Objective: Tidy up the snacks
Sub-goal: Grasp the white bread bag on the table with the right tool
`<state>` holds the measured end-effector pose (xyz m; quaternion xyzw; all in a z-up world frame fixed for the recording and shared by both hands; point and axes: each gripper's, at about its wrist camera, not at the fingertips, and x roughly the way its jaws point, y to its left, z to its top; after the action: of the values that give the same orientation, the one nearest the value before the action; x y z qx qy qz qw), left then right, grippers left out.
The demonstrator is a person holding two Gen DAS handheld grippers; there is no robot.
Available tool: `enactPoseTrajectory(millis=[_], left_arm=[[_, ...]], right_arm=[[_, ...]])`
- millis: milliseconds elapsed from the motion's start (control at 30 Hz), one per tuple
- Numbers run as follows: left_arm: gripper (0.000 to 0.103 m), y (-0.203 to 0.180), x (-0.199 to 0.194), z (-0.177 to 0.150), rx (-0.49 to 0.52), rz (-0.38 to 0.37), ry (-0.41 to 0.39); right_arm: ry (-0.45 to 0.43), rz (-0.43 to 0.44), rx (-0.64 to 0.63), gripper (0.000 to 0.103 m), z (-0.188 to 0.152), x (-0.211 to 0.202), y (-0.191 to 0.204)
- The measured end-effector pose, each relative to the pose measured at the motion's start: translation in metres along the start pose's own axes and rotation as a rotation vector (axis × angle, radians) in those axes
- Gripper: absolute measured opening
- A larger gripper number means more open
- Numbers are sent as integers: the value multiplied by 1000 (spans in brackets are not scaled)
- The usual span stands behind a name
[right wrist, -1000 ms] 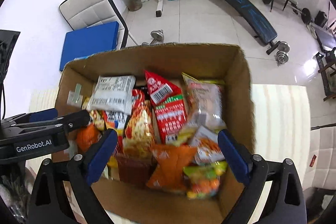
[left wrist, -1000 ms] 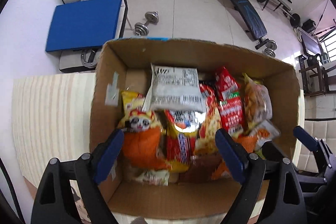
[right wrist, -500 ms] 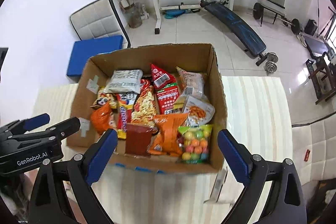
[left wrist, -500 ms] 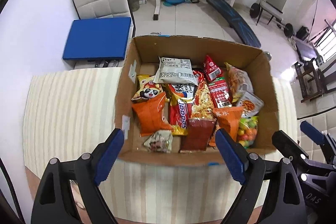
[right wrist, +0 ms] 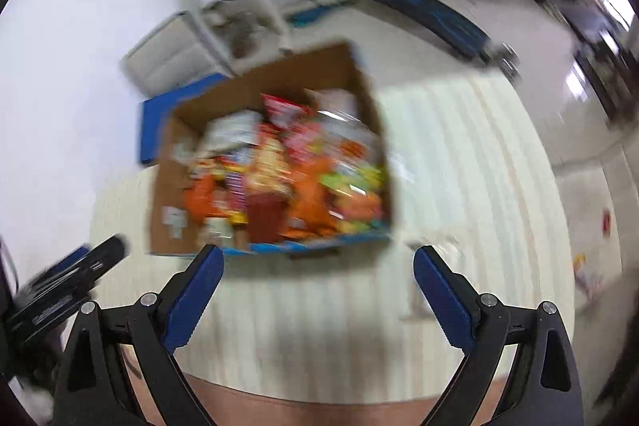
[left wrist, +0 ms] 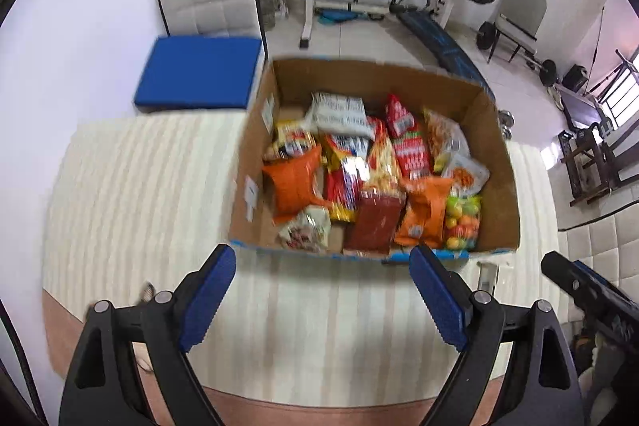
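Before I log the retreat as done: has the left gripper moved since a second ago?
Yes. The left gripper has pulled back from over the cardboard box; its open fingers now frame bare striped tabletop.

Cream striped tabletop [left wrist: 131, 186] under an open cardboard snack box [left wrist: 495, 162].

Snack packets [left wrist: 371, 170] in box [left wrist: 497, 162] on table [left wrist: 151, 186], weight bench [left wrist: 439, 38] behind.

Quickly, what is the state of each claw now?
Left claw: open, holding nothing.
Right claw: open, holding nothing.
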<state>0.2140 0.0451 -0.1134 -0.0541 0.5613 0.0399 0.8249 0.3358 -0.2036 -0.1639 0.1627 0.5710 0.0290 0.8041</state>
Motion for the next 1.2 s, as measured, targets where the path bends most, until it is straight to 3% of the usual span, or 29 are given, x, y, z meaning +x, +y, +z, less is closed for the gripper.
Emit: enactPoseTrajectory(millis=[167, 433, 500, 567, 767, 933, 1200], left_arm=[[89, -13, 42, -14, 20, 8, 83], [89, -37, 76, -22, 66, 7, 130], [89, -43, 80, -21, 80, 10, 131], [89, -46, 81, -20, 89, 8, 129], [89, -50, 82, -15, 94, 6, 119], [89, -45, 78, -15, 67, -31, 103], [89, -29, 64, -14, 14, -128, 64]], right_arm=[[135, -142, 109, 98, -5, 61, -72], [298, -225, 144, 98, -23, 143, -114], [319, -230, 146, 95, -28, 154, -117], [335, -237, 153, 84, -31, 162, -120], [320, -294, 92, 63, -34, 167, -114], [297, -270, 94, 59, -40, 162, -116], [246, -128, 152, 58, -64, 116, -108]])
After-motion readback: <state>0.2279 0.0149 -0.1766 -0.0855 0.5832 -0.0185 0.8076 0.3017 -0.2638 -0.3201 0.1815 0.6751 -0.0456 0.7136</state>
